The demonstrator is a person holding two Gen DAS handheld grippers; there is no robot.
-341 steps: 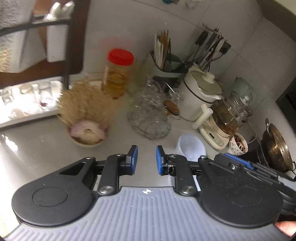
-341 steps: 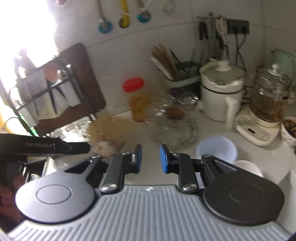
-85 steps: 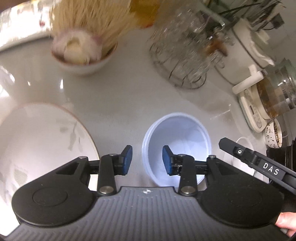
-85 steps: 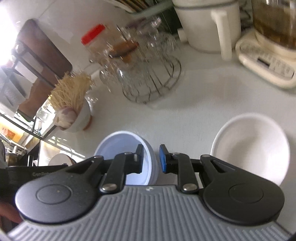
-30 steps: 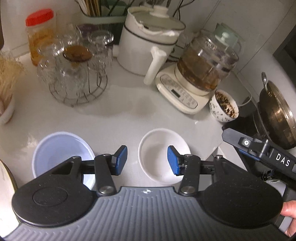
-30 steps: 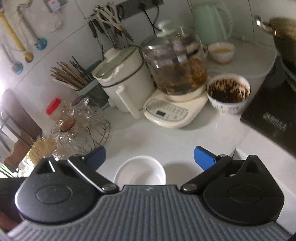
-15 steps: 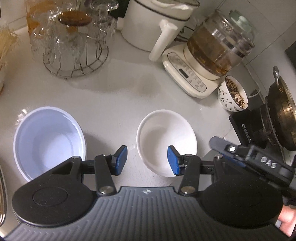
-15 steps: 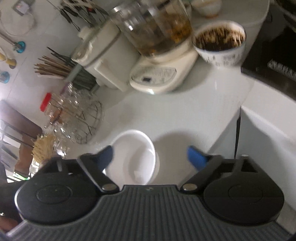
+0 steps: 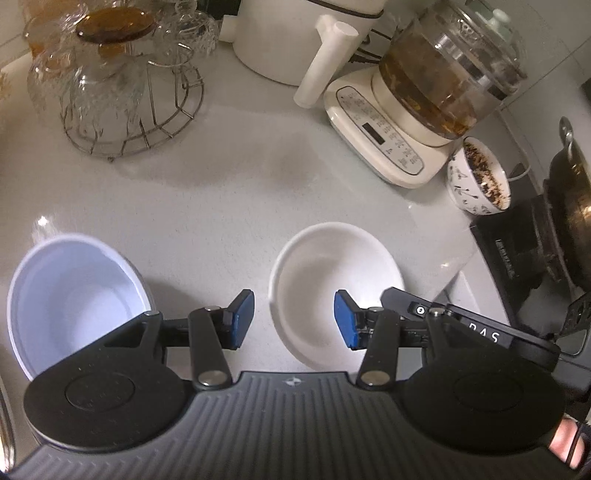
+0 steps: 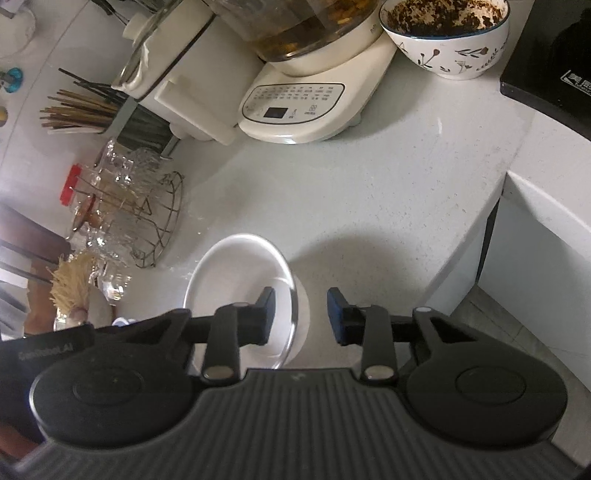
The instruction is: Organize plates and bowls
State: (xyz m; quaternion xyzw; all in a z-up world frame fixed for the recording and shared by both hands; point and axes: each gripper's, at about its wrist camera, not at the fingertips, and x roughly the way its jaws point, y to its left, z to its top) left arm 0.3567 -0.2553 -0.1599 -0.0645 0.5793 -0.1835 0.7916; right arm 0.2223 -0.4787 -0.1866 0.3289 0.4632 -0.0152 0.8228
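Note:
A small white bowl sits on the grey counter; it also shows in the right wrist view. A pale blue bowl stands to its left. My left gripper is open and empty, hovering over the white bowl's near rim. My right gripper is open, with its left finger inside the white bowl and its right finger outside, so the jaws straddle the bowl's right rim without closing on it.
A glass kettle on a cream base, a patterned bowl of dark bits, a white pot and a wire rack of glasses stand behind. A black stove lies right. The counter edge drops off at right.
Both grippers have come down closer to the white bowl. The right gripper's jaws have narrowed from wide open and now straddle the bowl's rim.

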